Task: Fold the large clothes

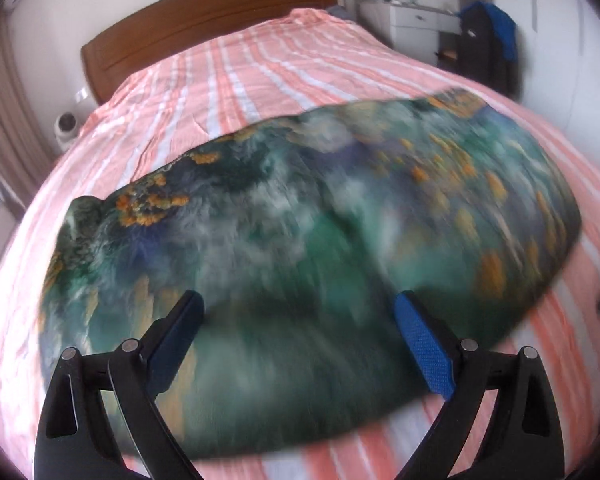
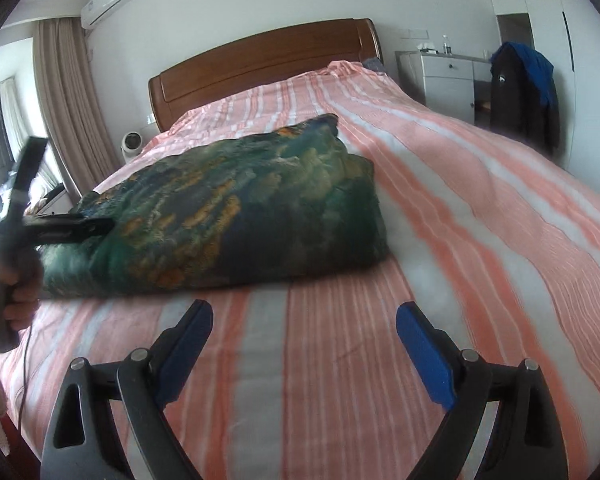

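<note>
Nearest the cameras, the left gripper (image 1: pixel 300 344) and right gripper (image 2: pixel 304 344) both gape empty above a bed (image 2: pixel 480 240) in pink-and-white stripes. Folded on it lies the green, orange-flecked garment (image 1: pixel 300 220). Beyond stand a wooden headboard (image 2: pixel 260 60), white drawers (image 2: pixel 448 80), curtains (image 2: pixel 68 100). No writing is legible.

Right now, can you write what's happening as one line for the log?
task: fold large clothes | green-blue printed cloth: folded on pink striped bed | left gripper: jaws open, empty | right gripper: jaws open, empty
</note>
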`<state>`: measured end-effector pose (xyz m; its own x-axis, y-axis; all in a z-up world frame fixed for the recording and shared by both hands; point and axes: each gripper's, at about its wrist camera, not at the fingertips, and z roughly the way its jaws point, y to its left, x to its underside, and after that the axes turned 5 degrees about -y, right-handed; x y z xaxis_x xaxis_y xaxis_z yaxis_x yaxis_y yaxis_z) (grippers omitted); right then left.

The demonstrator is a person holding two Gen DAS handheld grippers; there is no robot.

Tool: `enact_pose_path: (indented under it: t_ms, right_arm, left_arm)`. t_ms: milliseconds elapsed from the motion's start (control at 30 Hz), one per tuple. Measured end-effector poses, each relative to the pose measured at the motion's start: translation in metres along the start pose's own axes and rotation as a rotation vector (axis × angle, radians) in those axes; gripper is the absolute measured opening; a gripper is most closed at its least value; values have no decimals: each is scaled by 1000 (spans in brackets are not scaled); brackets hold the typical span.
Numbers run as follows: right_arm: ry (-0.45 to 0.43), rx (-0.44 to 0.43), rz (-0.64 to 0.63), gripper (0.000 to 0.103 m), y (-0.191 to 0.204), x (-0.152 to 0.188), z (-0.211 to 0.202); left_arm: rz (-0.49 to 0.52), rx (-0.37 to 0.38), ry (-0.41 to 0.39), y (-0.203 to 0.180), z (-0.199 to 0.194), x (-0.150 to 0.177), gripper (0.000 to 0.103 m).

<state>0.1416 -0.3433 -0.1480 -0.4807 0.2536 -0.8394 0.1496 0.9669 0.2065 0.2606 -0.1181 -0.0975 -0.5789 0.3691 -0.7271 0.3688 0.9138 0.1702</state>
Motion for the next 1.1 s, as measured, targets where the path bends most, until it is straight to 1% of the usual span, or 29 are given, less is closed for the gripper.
enact_pose_path:
  t_ms: [100, 167, 300, 367, 433, 533, 633, 700, 767, 833, 867, 933, 967, 1000, 1033, 1067, 1100]
  right_arm:
    - [-25, 18, 40, 92, -13, -2, 1]
    - [-16, 12, 65, 92, -19, 0, 3]
    - [5, -1, 70, 92, -20, 3, 8]
    - [10, -1, 67, 92, -19, 4, 10]
    - [20, -2, 64, 92, -18, 5, 14]
    - [21, -9, 76, 92, -20, 7, 14]
    - [14, -16, 97, 92, -23, 8, 12]
    - [12, -23, 104, 92, -25, 8, 11]
    - [10, -31, 104, 92, -24, 8, 11]
    - [11, -41, 99, 92, -23, 8, 10]
    - [11, -46, 97, 92, -23, 9, 10]
    - [13, -59, 99, 92, -22, 9, 9]
    - [16, -67, 107, 92, -23, 9, 9]
    - [20, -79, 123, 92, -24, 8, 8]
    - [22, -91, 145, 92, -26, 7, 7]
    - [24, -106, 178, 92, -29, 5, 7]
    - [26, -129, 235, 92, -36, 2, 7]
  left_arm:
    - [27, 16, 29, -10, -22, 27, 97]
    - [26, 34, 59, -15, -37, 48, 97]
    - [1, 74, 122, -26, -63, 87, 97]
    - [-8, 74, 148, -28, -70, 100, 97]
    - [-30, 73, 155, -27, -76, 104, 97]
    - [-59, 87, 119, -22, -84, 92, 97]
    - [-94, 116, 25, -13, -94, 60, 97]
    - [-130, 162, -44, -9, -97, 33, 97]
    - [-145, 189, -102, -9, -95, 7, 97]
    - [-135, 200, -132, -14, -84, -11, 98]
    - [-124, 208, -134, -18, -75, -17, 99]
    - [-91, 217, -86, -32, -48, -20, 100]
    - [-74, 213, -34, -41, -28, -17, 100]
    - [-54, 221, 36, -48, -9, -13, 100]
    - [-23, 209, 93, -55, 5, -6, 100]
    - [37, 179, 104, -63, 8, 2, 100]
    - [98, 167, 77, -70, 0, 8, 100]
